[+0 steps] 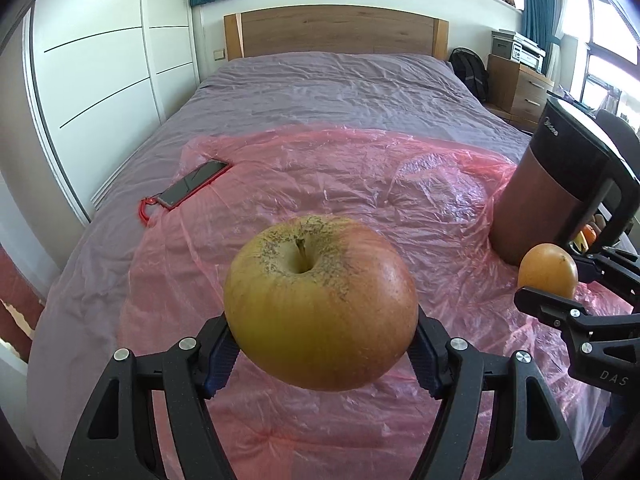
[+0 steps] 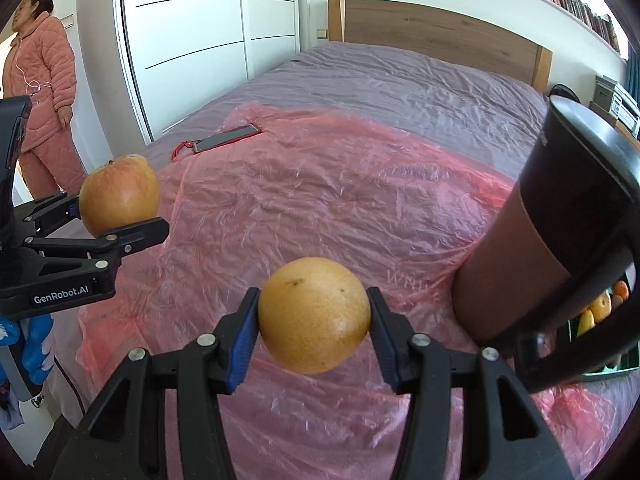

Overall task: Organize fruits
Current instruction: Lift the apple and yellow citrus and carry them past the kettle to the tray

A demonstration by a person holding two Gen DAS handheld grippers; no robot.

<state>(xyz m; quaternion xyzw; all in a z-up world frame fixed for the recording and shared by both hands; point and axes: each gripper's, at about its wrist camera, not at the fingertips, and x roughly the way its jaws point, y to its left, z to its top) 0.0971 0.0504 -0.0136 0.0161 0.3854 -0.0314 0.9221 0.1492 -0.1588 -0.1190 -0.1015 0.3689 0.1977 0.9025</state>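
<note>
A big yellow-green apple with a red blush (image 1: 320, 304) hangs above the pink plastic sheet (image 1: 320, 184), stem dimple up, with my left gripper (image 1: 320, 354) shut on its sides. My right gripper (image 2: 314, 334) is shut on a round orange (image 2: 314, 314), also lifted off the sheet. The right wrist view has the apple (image 2: 119, 194) in the left gripper (image 2: 116, 224) at the far left. The left wrist view catches the orange (image 1: 547, 271) in the right gripper (image 1: 560, 284) at the far right. More fruit (image 2: 602, 308) shows behind the chair, partly hidden.
The sheet lies on a bed with a purple cover (image 1: 328, 84). A phone with a red strap (image 1: 192, 190) rests on the sheet's left edge. A dark chair back (image 2: 560, 220) stands at the right. A person in pink (image 2: 40, 92) stands by the white wardrobe (image 1: 108, 80).
</note>
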